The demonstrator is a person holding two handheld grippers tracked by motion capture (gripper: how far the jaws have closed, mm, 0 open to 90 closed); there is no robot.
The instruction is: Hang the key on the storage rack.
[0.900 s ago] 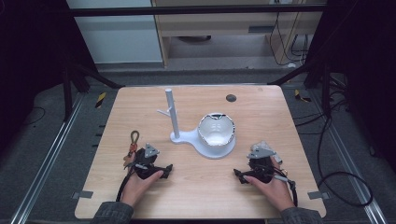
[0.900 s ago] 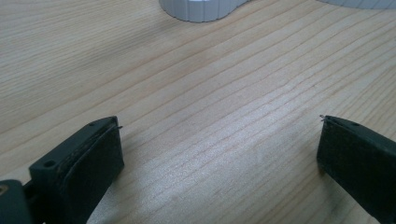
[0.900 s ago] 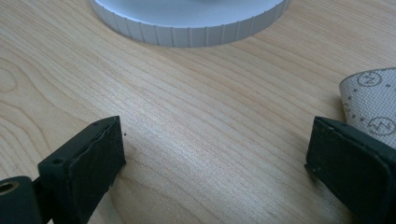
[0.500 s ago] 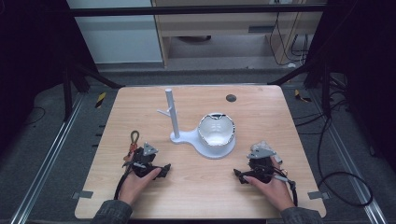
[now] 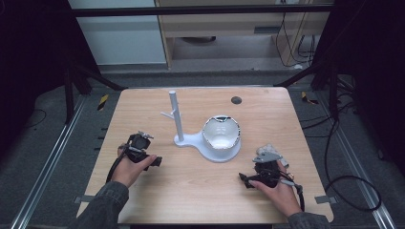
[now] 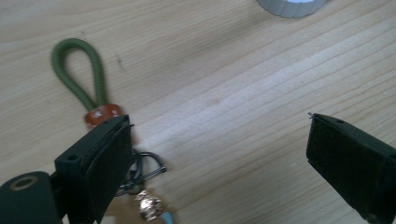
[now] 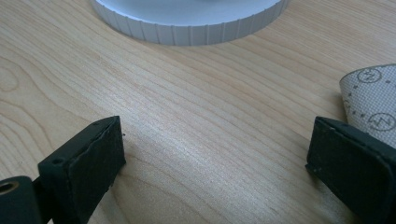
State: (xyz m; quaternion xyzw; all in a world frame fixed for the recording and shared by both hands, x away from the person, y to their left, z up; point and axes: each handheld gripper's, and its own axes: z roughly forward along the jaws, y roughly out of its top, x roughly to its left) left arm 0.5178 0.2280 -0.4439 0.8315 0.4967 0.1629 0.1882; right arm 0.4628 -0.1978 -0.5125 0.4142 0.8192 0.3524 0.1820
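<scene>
Green cord forms the loop of a keychain (image 6: pixel 79 70) lying on the wooden table (image 5: pixel 200 191), seen in the left gripper view. Below the loop sits an orange bead (image 6: pixel 100 114), then dark metal rings (image 6: pixel 149 168) and a small gold charm (image 6: pixel 148 205). The left gripper (image 6: pixel 217 163) stands just over it with its jaws wide apart and nothing between them; the near jaw covers part of the rings, and whether it touches them cannot be told. In the high view this gripper (image 5: pixel 139 145) is near the table's left edge, held in the person's left hand (image 5: pixel 129 169).

To its right stands a white stand (image 5: pixel 191 140): a thin upright post (image 5: pixel 175 112) with a short side peg, on a flat base that widens into a round disc. A white bowl (image 5: pixel 220 133) rests on the disc.

The right gripper (image 5: pixel 265 164), in the right hand (image 5: pixel 277 191), is near the table's right front, just past the disc. In its own view the right gripper (image 7: pixel 215 163) has its jaws wide open over bare wood, with the ribbed disc edge (image 7: pixel 187 32) ahead and a pale printed sheet (image 7: pixel 371 100) touching the table by the far jaw.

A small dark round spot (image 5: pixel 235 100) lies near the table's far edge.
</scene>
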